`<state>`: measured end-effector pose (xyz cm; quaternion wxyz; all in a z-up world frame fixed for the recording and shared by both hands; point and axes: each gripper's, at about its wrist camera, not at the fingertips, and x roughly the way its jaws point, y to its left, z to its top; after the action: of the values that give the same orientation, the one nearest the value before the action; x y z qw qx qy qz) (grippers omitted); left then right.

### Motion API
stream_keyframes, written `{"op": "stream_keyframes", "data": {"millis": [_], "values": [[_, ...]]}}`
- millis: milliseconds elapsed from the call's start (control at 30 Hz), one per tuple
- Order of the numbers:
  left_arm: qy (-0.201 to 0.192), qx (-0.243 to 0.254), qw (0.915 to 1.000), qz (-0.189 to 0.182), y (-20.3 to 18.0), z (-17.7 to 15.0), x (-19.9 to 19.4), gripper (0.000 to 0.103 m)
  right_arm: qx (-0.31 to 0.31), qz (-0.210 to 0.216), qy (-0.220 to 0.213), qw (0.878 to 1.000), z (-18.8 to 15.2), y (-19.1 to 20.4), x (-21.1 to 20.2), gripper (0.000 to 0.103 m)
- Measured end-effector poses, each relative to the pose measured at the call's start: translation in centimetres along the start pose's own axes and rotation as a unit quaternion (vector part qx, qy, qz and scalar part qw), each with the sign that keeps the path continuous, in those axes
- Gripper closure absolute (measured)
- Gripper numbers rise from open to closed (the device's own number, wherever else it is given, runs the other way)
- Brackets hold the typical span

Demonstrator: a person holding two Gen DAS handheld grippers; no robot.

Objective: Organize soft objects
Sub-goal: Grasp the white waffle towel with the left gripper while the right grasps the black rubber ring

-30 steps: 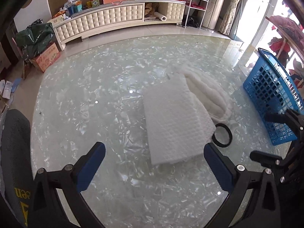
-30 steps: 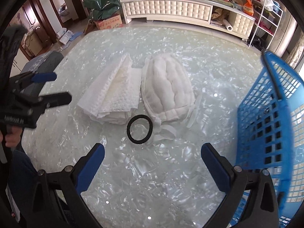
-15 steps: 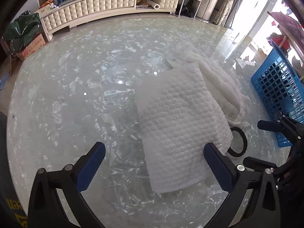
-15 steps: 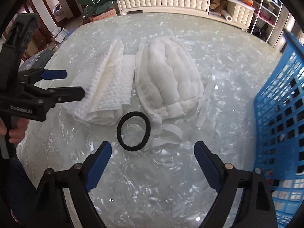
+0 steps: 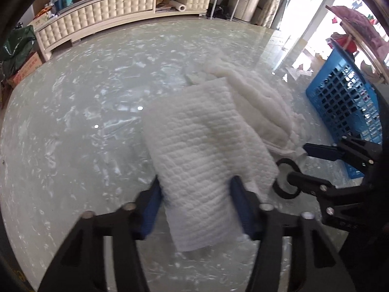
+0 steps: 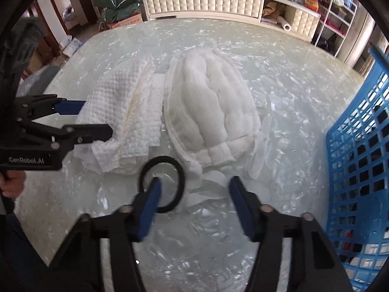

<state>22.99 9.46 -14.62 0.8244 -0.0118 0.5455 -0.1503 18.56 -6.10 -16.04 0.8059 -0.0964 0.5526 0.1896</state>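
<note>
Since the earlier frame my left hand-held gripper (image 5: 195,203) has closed in, narrow, straddling the folded white waffle-weave towel's (image 5: 201,150) near end; towel's length runs straight ahead. My right hand-held gripper (image 6: 194,196), half-open, hovers beside the towel over the black elastic hair band (image 6: 161,185).

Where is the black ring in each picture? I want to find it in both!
Left wrist view: the black ring lies at the right, partly hidden behind the right gripper, just right of the folded white towel.
Right wrist view: the ring sits low in the middle, with one blue finger over it.
Shared landmark: the blue basket, at the right edge in both views.
</note>
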Motion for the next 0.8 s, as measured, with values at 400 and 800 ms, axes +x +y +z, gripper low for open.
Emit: {"op": "stream_keyframes", "data": {"millis": [400,800], "values": [[-0.008,-0.017,0.9998,-0.006,-0.6,-1.7,-2.3,0.082,-0.043,-0.010,-0.003,0.999,-1.0,1.0,-0.1,0.098],[-0.030,-0.026,0.9991,-0.016,-3.6,-3.9,-7.0,0.083,-0.043,-0.008,-0.029,0.999,-1.5,-0.5,-4.6,0.098]]}}
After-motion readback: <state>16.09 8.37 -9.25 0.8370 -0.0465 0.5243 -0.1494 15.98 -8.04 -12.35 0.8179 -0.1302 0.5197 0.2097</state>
